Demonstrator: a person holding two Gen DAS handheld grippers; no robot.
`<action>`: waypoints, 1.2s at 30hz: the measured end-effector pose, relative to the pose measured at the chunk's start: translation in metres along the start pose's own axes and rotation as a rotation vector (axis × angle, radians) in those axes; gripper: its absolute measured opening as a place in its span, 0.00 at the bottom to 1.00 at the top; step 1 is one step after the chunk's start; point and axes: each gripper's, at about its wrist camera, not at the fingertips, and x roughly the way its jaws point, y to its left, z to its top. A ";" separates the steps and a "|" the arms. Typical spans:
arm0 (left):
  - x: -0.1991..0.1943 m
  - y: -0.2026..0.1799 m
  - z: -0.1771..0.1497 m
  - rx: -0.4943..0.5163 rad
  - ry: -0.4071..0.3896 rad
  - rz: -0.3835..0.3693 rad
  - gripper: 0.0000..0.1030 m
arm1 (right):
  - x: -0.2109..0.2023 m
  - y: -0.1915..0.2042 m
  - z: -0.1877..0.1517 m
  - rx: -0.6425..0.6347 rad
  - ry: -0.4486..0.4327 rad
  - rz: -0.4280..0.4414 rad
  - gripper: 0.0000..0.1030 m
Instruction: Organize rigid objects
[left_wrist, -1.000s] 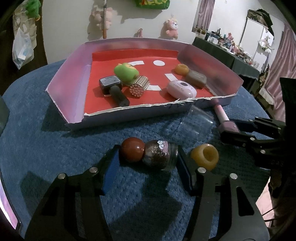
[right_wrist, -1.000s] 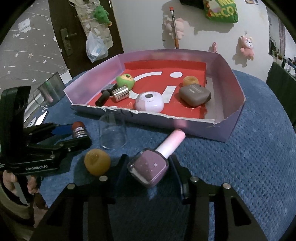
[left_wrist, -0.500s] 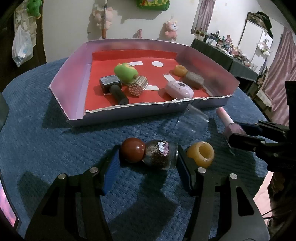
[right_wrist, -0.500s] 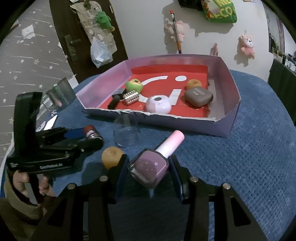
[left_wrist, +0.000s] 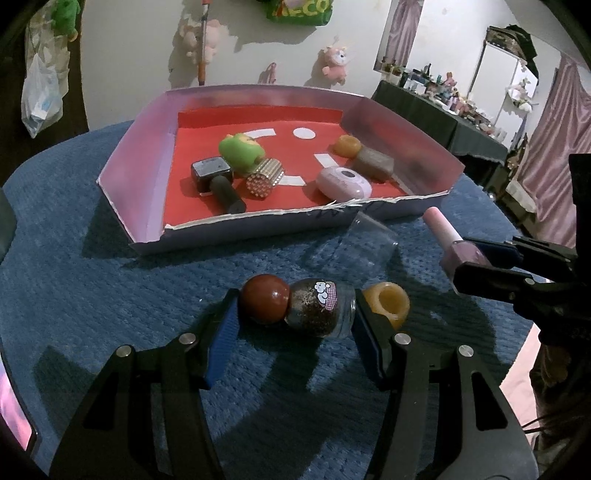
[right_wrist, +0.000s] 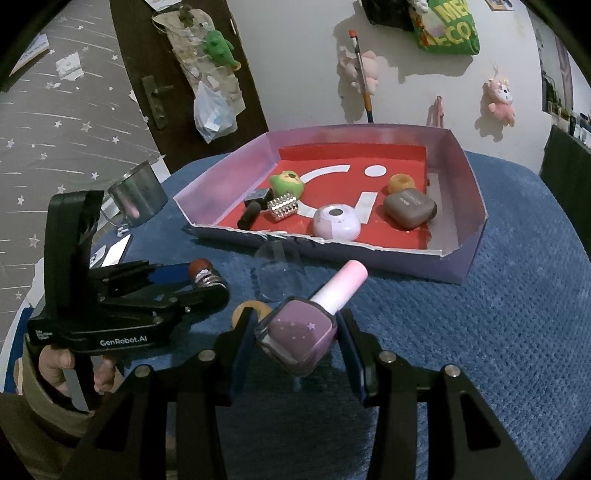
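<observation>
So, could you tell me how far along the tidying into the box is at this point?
Partly done. Six items already lie in the box, among them a green toy and a pink case. In hand: the left tool grips a small red-capped bottle, and the right tool grips a purple nail polish bottle. Left on the blue cloth: a clear glass and an orange ring.

Between both claws and the tray (left_wrist: 236, 236), a clear glass (left_wrist: 354, 247) is lying on the table (left_wrist: 92, 295), blocking the straight path. An orange ring (left_wrist: 388, 304) is sitting just beside it. Inside the tray, bare red floor is showing along the far wall.
</observation>
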 end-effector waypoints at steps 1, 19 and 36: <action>-0.001 -0.001 0.000 0.001 -0.002 -0.001 0.54 | -0.001 0.000 0.000 -0.001 -0.003 0.001 0.46; -0.023 -0.011 0.015 0.018 -0.062 -0.009 0.54 | -0.017 0.006 0.011 -0.011 -0.048 0.037 0.46; -0.018 -0.015 0.053 0.045 -0.109 -0.003 0.54 | -0.020 0.001 0.039 -0.019 -0.085 0.048 0.46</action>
